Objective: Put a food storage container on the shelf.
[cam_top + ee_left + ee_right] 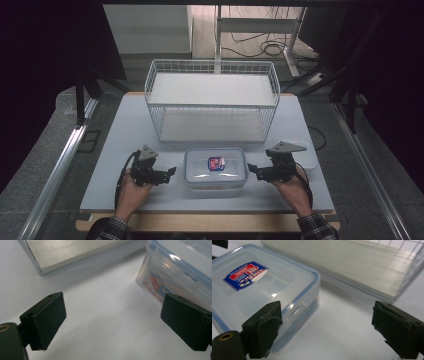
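Plastic container (216, 169) with clear lid and blue seal sits on the white counter (120, 130), just in front of the wire basket (212, 100); red-blue sticker (216, 163) on the lid centre. Left tongs (171, 171) sit just left of the container, jaws apart, tips aimed at its left end, not touching. Right tongs (252, 170) sit just right of the container, jaws apart, tips near its right end, nothing clamped. A hand holds each tool, plaid sleeves at the near counter edge. A second clear lid-like piece (306, 155) lies right of the container, behind the right tongs.

Left gripper view: left tongs (113, 317) wide apart, only bare counter (100, 315) between them. Container (175, 272) at upper right, its side wall just beyond the right-hand jaw; contact there cannot be told. Basket base (70, 252) behind, well apart from the container.

Right gripper view: right tongs (327, 327) wide apart, bare counter (337, 322) between. Container (262, 287) at left, its corner right by the left-hand jaw; sticker (245, 275) readable as red-blue. Basket (352, 267) behind the container, a gap between them.
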### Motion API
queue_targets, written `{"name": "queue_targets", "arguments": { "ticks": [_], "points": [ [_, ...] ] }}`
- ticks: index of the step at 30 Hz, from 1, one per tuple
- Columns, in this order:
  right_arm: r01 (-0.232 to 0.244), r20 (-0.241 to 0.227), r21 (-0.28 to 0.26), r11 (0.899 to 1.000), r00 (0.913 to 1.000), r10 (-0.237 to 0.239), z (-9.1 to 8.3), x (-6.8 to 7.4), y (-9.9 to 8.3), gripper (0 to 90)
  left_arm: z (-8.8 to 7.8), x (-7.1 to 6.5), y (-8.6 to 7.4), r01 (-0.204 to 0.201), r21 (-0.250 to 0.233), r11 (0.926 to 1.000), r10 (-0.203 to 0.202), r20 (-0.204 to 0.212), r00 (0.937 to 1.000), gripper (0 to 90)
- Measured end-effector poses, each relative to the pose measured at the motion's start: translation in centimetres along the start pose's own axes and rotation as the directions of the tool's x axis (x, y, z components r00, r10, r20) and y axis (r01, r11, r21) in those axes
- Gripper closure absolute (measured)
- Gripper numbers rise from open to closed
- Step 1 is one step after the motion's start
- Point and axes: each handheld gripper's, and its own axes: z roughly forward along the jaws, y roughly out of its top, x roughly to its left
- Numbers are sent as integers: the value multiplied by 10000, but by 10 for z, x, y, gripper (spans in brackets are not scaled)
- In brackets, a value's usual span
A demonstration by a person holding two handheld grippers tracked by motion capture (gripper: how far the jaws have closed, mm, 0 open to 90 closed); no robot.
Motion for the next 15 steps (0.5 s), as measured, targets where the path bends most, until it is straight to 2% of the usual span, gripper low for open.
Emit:
{"name": "queue_targets", "arguments": {
  "ticks": [5, 9, 11, 13, 15],
  "points": [
    [263, -47, -49, 9996, 9996, -263, 3, 8, 1, 60, -4, -3, 5, -124, -149, 9998, 124, 46, 9999, 33],
    [221, -340, -55, 9997, 9992, -223, 4, 12, 4, 31, -12, -6, 12, 53, -580, 9983, -17, 616, 9981, 25],
    [140, -424, -85, 9999, 9990, -143, 3, 14, 7, 25, -16, -8, 15, -64, -724, 9974, 120, 765, 9970, 24],
    [27, -594, -113, 9999, 9982, -33, 3, 16, 8, 20, -18, -12, 19, 19, -807, 9967, 87, 1307, 9914, 22],
    [6, -697, -86, 10000, 9976, -12, 3, 18, 10, 18, -18, -16, 23, -46, -785, 9969, 167, 1534, 9880, 24]
  ]
}}
